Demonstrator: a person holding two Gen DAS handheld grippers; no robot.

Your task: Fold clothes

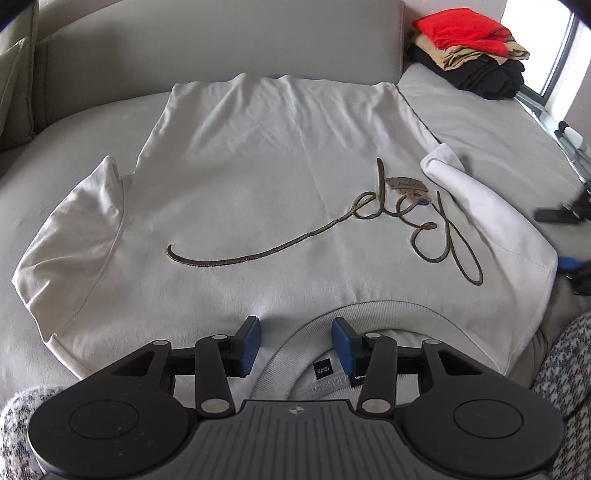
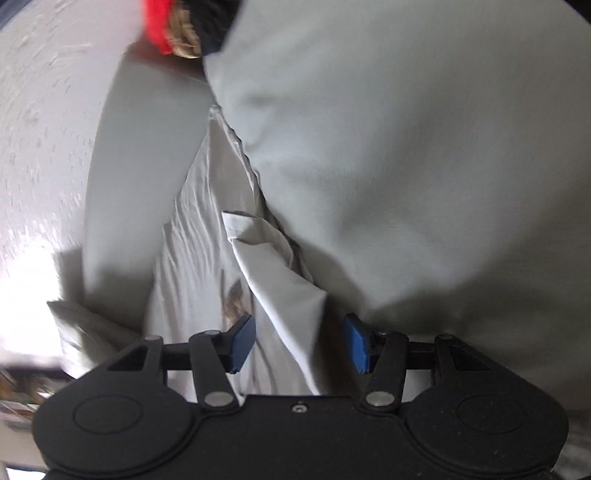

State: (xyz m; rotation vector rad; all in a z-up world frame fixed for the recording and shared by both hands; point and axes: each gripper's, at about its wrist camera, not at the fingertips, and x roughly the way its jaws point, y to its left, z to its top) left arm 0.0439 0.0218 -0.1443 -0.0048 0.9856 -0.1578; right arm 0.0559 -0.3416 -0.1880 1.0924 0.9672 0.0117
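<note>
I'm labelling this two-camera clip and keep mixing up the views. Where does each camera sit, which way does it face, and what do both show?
Left wrist: on the left gripper above the ribbed collar, facing along the cream T-shirt with brown script embroidery toward the grey sofa back; open blue-padded fingers show, and a houndstooth sleeve.
Right wrist: on the right gripper, tilted and blurred, facing the shirt's right sleeve; open fingers show.
Shared: the shirt, and the folded pile topped with a red garment.
</note>
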